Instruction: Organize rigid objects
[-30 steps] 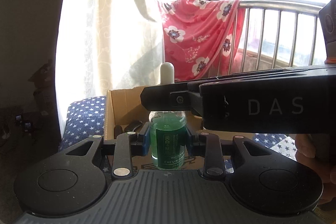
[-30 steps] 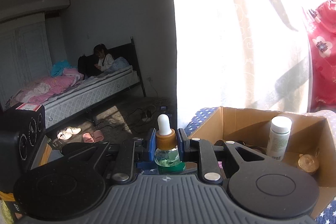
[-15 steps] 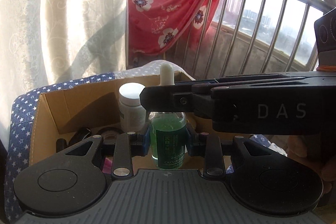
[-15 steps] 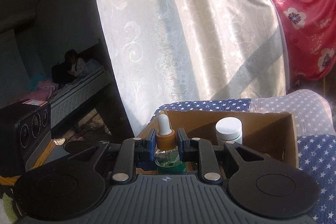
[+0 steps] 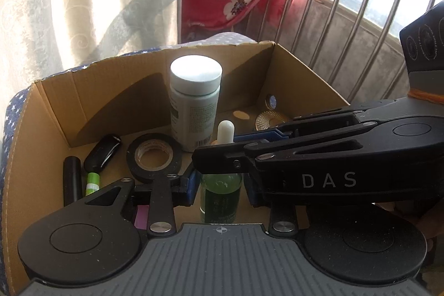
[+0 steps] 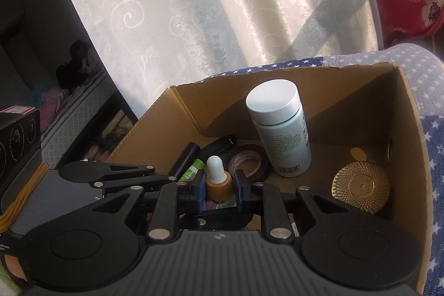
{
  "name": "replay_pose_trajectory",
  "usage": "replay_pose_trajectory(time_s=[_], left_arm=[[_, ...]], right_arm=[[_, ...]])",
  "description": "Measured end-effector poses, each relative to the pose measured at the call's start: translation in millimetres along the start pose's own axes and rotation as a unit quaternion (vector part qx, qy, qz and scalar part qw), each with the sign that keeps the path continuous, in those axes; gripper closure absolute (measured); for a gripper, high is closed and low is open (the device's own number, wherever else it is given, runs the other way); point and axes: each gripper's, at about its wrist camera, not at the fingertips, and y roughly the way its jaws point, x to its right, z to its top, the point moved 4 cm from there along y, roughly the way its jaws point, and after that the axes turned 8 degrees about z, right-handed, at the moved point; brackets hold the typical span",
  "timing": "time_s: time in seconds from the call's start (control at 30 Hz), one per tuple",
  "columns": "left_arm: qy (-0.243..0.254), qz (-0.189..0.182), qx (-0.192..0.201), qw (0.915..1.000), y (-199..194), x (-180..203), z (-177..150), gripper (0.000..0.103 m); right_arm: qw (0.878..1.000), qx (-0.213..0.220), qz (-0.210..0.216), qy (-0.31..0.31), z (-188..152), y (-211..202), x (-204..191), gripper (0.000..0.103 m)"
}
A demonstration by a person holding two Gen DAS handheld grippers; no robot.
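A green dropper bottle with an amber collar and white bulb hangs upright just inside an open cardboard box. My left gripper has its blue pads at the bottle's green body, and its jaws are starting to open. Crossing in from the right in the left wrist view, my right gripper is shut on the amber collar below the bulb. The bottle's base is hidden behind the left gripper's body.
In the box stand a white pill bottle, a black tape roll, a gold round lid, a black key fob, a black tube and a small green stick. A curtain and balcony railing lie beyond.
Both grippers have tipped downward and carried the dropper bottle from outside the box's near edge to over its inside. The box's contents now fill both views.
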Motion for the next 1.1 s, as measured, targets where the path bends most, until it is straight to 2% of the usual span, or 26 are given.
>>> replay_pose_trajectory(time_s=[0.23, 0.3, 0.4, 0.53, 0.63, 0.67, 0.7, 0.8, 0.97, 1.03, 1.1], left_arm=[[0.000, -0.015, 0.013, 0.9998, -6.4, 3.8, 2.7, 0.061], [0.002, -0.014, 0.014, 0.9998, -9.3, 6.0, 2.3, 0.053], [0.011, 0.000, 0.026, 0.9996, -18.5, 7.9, 1.2, 0.040], [0.027, 0.023, 0.054, 0.9979, -40.9, 10.7, -0.2, 0.030], [0.031, 0.028, 0.083, 0.9957, -62.0, 11.9, -3.3, 0.017], [0.032, 0.028, 0.093, 0.9947, -68.8, 12.0, -4.4, 0.012], [0.032, 0.028, 0.103, 0.9938, -74.9, 11.9, -5.5, 0.009], [0.031, 0.033, 0.125, 0.9912, -90.2, 10.3, -9.1, 0.006], [0.021, 0.039, 0.131, 0.9904, -101.6, 4.6, -16.2, 0.006], [0.015, 0.039, 0.132, 0.9904, -106.9, 1.8, -21.8, 0.004], [0.009, 0.038, 0.131, 0.9906, -112.2, -0.6, -27.9, 0.002]], right_arm=[[0.999, 0.005, -0.032, -0.038, 4.5, -0.8, -6.9, 0.080], [0.998, 0.001, -0.037, -0.041, 4.5, 1.0, -6.8, 0.079], [1.000, 0.003, -0.017, -0.020, 4.8, -2.7, -3.8, 0.078], [1.000, 0.028, -0.001, 0.005, 9.2, -21.5, -5.4, 0.076], [0.998, 0.060, 0.000, 0.007, 9.9, -45.4, -14.0, 0.054], [0.998, 0.070, 0.001, 0.005, 9.6, -53.5, -17.6, 0.049], [0.997, 0.081, 0.001, -0.001, 9.7, -63.4, -23.0, 0.049], [0.995, 0.102, -0.007, -0.005, 8.0, -84.1, -31.5, 0.049], [0.991, 0.129, -0.016, -0.002, -0.7, -114.7, -46.7, 0.049], [0.990, 0.139, -0.017, 0.002, -7.9, -126.2, -52.3, 0.047], [0.988, 0.151, -0.022, 0.009, -18.4, -141.1, -59.9, 0.041]])
